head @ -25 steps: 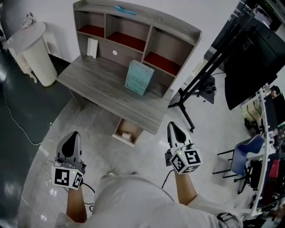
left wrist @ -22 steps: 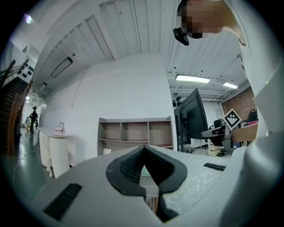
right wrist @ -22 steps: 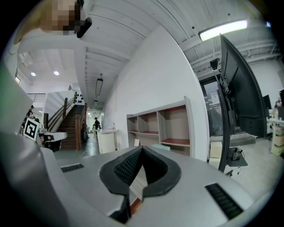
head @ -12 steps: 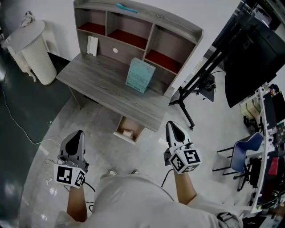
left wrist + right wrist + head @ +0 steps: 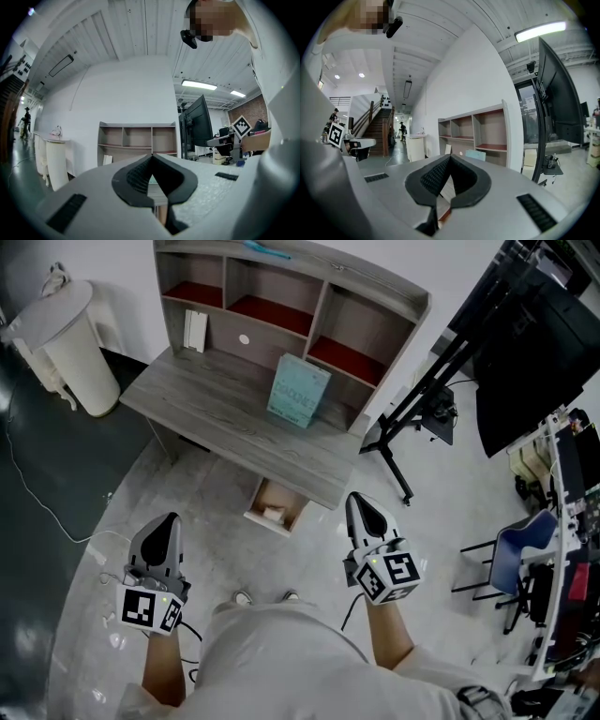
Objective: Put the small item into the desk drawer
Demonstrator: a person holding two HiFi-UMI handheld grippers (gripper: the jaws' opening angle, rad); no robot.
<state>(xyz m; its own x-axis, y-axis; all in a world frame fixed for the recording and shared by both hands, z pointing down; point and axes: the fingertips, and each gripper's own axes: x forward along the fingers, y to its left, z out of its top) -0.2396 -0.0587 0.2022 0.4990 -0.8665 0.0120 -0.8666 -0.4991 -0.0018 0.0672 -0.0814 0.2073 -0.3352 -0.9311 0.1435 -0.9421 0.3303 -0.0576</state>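
Overhead, head view: grey wooden desk with shelved hutch (image 5: 225,418) standing ahead, teal book (image 5: 300,392) leaning on top. Shallow wooden drawer (image 5: 255,505) hanging open under front edge, small pale item (image 5: 274,515) lying inside. Left gripper (image 5: 167,519) and right gripper (image 5: 359,499) hovering short of desk. Left gripper view: jaws pressing together, nothing between. Right gripper view: jaws likewise clenched, empty.

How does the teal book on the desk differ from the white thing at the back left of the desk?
The teal book is broader; the white thing is narrow. The teal book leans tilted against the hutch, out in the open; the white thing stands upright, tucked under its left shelf. Both rest on the desk top.
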